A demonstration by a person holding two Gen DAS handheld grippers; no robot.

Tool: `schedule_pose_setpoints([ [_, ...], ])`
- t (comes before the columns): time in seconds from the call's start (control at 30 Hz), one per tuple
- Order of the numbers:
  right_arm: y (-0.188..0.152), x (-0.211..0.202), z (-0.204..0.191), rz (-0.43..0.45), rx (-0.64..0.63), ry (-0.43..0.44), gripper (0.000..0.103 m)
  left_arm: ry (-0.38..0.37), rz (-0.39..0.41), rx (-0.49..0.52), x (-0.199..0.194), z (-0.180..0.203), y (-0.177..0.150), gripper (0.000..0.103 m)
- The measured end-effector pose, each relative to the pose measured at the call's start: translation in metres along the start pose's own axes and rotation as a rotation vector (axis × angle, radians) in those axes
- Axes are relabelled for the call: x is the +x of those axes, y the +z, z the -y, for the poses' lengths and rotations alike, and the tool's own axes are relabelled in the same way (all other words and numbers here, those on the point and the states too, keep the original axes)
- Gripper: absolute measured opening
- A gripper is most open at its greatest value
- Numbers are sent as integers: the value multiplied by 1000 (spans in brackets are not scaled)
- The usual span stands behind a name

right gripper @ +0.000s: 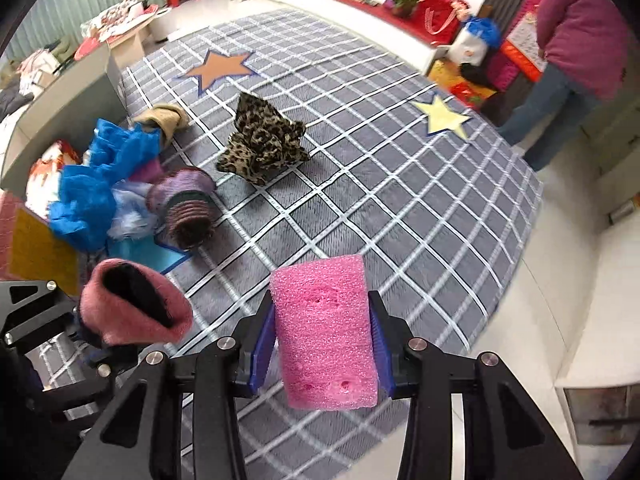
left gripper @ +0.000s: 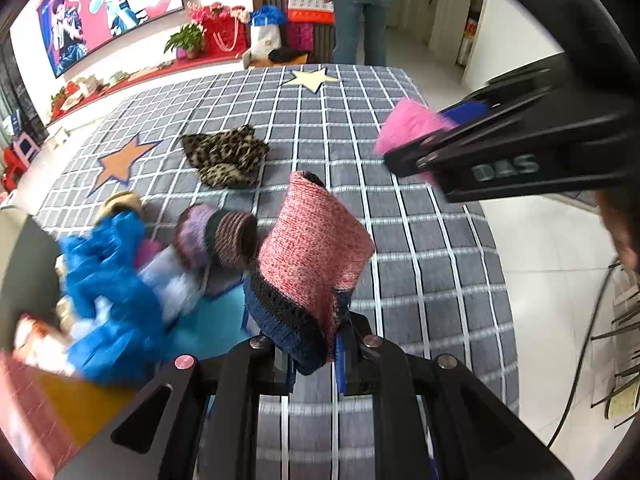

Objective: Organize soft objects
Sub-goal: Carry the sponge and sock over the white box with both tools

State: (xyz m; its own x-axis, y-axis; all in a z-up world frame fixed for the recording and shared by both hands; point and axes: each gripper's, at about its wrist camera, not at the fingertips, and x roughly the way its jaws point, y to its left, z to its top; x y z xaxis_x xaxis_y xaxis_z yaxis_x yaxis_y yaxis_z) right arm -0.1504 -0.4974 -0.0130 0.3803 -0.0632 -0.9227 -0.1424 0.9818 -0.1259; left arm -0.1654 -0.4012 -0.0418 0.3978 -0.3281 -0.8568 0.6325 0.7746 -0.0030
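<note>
My left gripper [left gripper: 316, 344] is shut on a pink and navy knitted hat [left gripper: 316, 256], held above the grey checked cloth [left gripper: 400, 248]; the hat also shows in the right wrist view [right gripper: 132, 308]. My right gripper [right gripper: 324, 336] is shut on a pink foam sponge [right gripper: 326, 332], seen at the right of the left wrist view [left gripper: 412, 128]. A leopard-print cloth [right gripper: 262, 140] lies mid-table. A striped purple knitted hat [right gripper: 184, 204], blue crinkled fabric [right gripper: 92, 184] and a beige rolled item [right gripper: 164, 118] lie at the left.
An orange star [right gripper: 218, 68], a yellow star [right gripper: 440, 114] and a blue star [right gripper: 148, 254] mark the cloth. A grey box [right gripper: 60, 108] stands at the left edge. A person in a purple top [right gripper: 576, 40] stands beyond the far table edge.
</note>
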Motion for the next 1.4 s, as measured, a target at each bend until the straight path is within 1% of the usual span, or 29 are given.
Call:
schedule_pose_setpoints([
  [0.1,-8,-27,-8,21,14,-2,44,41,11,11,-31,2,-7,15],
  [0.13,-12,-42,-17,29,17,-2,44,58,18,5,-47,-1,-10,15],
  [0.2,-14,-57,-27,28,25,16,44,68,23,-22,-69,-10,-14,15],
  [0.27,-15,-76,-45,28,29,33,44,80,25,-57,-90,-26,-18,15],
  [0.33,-12,-90,-65,51,19,12,44,98,42,-81,-109,-43,-22,15],
  [0.4,-7,-101,-82,68,11,15,44,126,64,-97,-127,-66,-26,15],
  [0.5,14,-112,-117,81,23,53,44,174,82,-137,-148,-114,-37,16],
  [0.6,44,-114,-160,91,47,70,44,239,64,-207,-160,-170,-52,16],
  [0.63,59,-114,-183,90,37,91,44,256,55,-244,-166,-197,-61,16],
  [0.7,78,-113,-213,95,24,103,44,283,43,-287,-171,-236,-73,16],
  [0.73,94,-113,-236,105,17,115,44,311,40,-304,-175,-262,-80,16],
  [0.77,107,-112,-253,113,16,131,44,335,40,-308,-176,-277,-84,16],
  [0.83,129,-106,-280,118,23,155,44,380,38,-319,-174,-315,-91,16],
  [0.87,144,-99,-298,114,38,170,44,386,34,-334,-171,-334,-94,16],
  [0.97,182,-75,-335,91,122,233,44,342,17,-403,-157,-393,-105,16],
  [1.03,205,-50,-359,68,164,231,44,324,-19,-417,-141,-422,-110,16],
  [1.1,219,-26,-370,41,194,226,44,316,-49,-416,-128,-441,-115,16],
  [1.13,229,-7,-376,18,214,218,44,301,-66,-417,-119,-451,-117,16],
  [1.17,234,3,-378,2,224,213,44,286,-75,-417,-112,-457,-118,16],
  [1.27,245,38,-383,-52,254,192,44,257,-101,-407,-91,-466,-121,16],
  [1.4,253,64,-388,-101,268,183,44,217,-142,-415,-69,-476,-119,16],
])
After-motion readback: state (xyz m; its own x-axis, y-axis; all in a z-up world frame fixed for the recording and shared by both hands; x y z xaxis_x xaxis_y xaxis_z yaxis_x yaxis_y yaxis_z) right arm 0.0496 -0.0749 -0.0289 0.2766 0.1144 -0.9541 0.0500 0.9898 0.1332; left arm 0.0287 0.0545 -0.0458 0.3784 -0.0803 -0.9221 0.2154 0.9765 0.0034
